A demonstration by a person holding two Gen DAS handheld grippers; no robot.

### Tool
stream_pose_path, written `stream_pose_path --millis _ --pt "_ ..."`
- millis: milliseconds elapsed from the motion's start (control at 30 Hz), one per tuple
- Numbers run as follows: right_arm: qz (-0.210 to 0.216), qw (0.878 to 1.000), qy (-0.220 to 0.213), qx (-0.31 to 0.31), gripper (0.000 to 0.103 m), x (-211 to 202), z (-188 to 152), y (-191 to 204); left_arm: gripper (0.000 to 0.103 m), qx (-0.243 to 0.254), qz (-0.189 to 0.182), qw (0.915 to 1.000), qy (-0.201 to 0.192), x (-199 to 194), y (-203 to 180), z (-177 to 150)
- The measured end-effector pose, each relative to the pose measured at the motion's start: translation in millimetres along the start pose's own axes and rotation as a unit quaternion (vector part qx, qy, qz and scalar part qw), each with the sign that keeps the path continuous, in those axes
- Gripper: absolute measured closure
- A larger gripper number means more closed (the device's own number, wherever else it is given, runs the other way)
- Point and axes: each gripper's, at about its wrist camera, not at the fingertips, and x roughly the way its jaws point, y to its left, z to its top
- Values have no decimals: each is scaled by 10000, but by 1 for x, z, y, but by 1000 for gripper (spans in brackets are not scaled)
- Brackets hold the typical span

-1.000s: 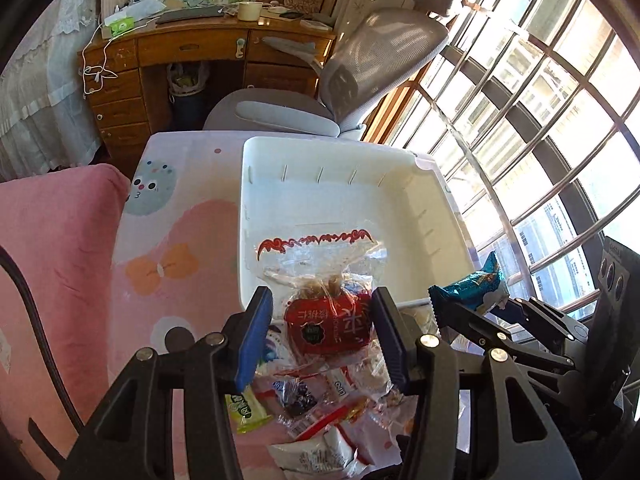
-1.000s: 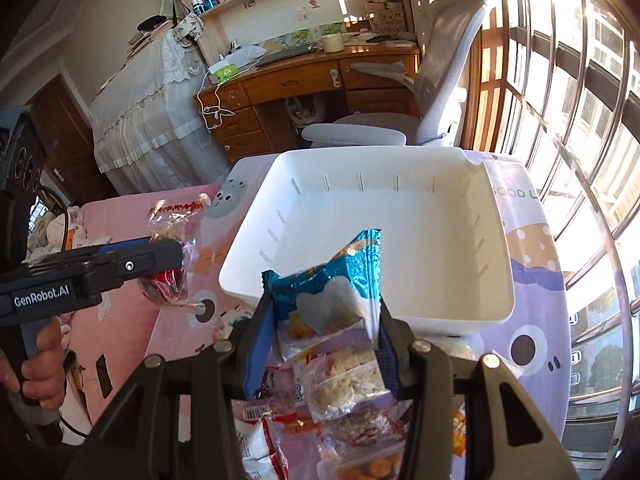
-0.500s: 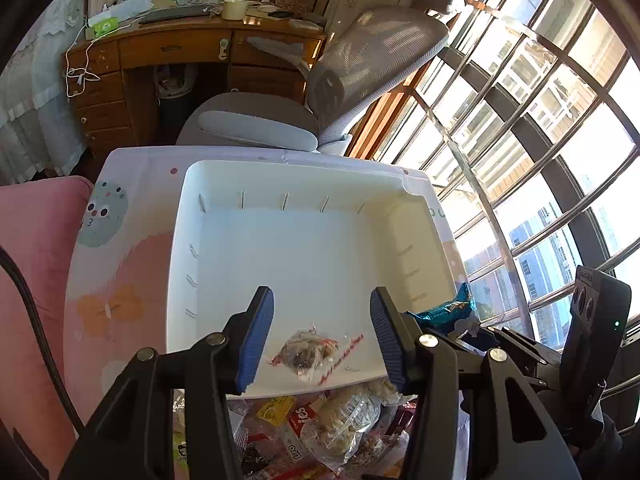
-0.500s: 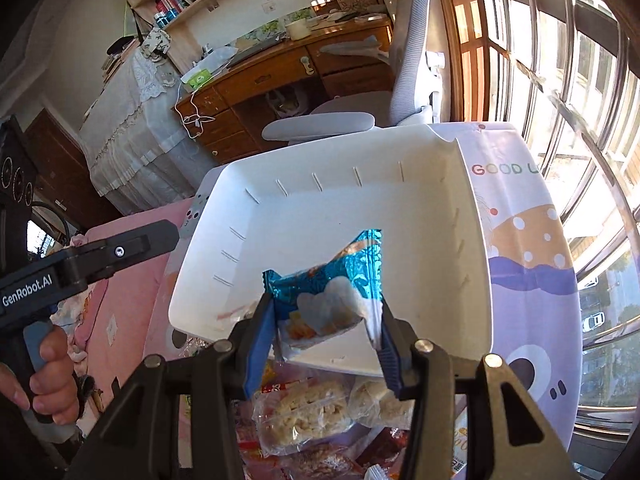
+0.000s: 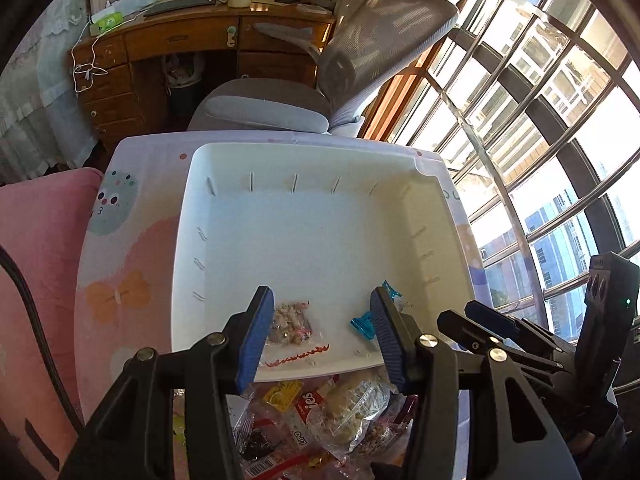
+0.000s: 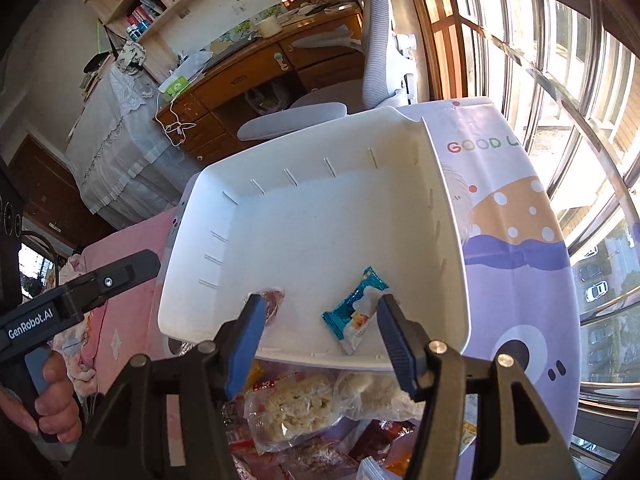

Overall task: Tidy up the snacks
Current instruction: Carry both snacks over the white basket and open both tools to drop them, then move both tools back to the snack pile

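A white bin (image 5: 312,240) (image 6: 320,220) stands on the cartoon tablecloth. In it, near the front wall, lie a clear bag of brown snacks with a red seal (image 5: 290,324) (image 6: 273,298) and a blue packet (image 6: 354,312) (image 5: 362,326). My left gripper (image 5: 322,300) hangs open above the clear bag and touches nothing. My right gripper (image 6: 320,304) hovers over the blue packet with its jaws opening. The packet rests on the bin floor between them, free of the pads. A heap of wrapped snacks (image 5: 340,404) (image 6: 300,404) lies in front of the bin.
A grey office chair (image 5: 360,52) stands behind the table, with a wooden desk (image 5: 180,40) further back. Barred windows (image 5: 540,120) run along the right. Pink cloth (image 5: 36,260) covers the left. A hand (image 6: 52,400) holds the left gripper (image 6: 140,266).
Both grippers moved forward over the bin. The left one let the clear bag drop into it. The right one spread its jaws, and the blue packet now lies on the bin floor.
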Motion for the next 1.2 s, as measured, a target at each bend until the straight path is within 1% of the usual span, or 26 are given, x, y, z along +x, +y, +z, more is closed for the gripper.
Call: stream_pose_path --millis 200,500,700,900,967,1133,1200 --pt "-137 9997 -179 95 44 -23 -9 3 54 109 -76 9998 -113 -21 0 -11" --pt "-398 9975 -457 353 44 -61 -37 13 53 301 -242 9990 -225 -61 7 -44" --pt "-554 9945 -681 569 41 -87 -65 22 48 473 -341 9979 -276 -88 15 -70" --pt "-677 9909 -809 836 39 -108 -96 30 45 649 -450 9964 -323 -113 25 -97" --pt "-713 9895 -832 938 37 -113 -108 34 42 725 -477 9957 -331 -120 27 -106" --pt "-800 9865 -827 1162 36 -121 -136 40 40 899 -542 9940 -295 -132 31 -129" --pt "-816 9852 -805 1275 36 -122 -149 41 37 968 -571 9933 -264 -135 33 -138"
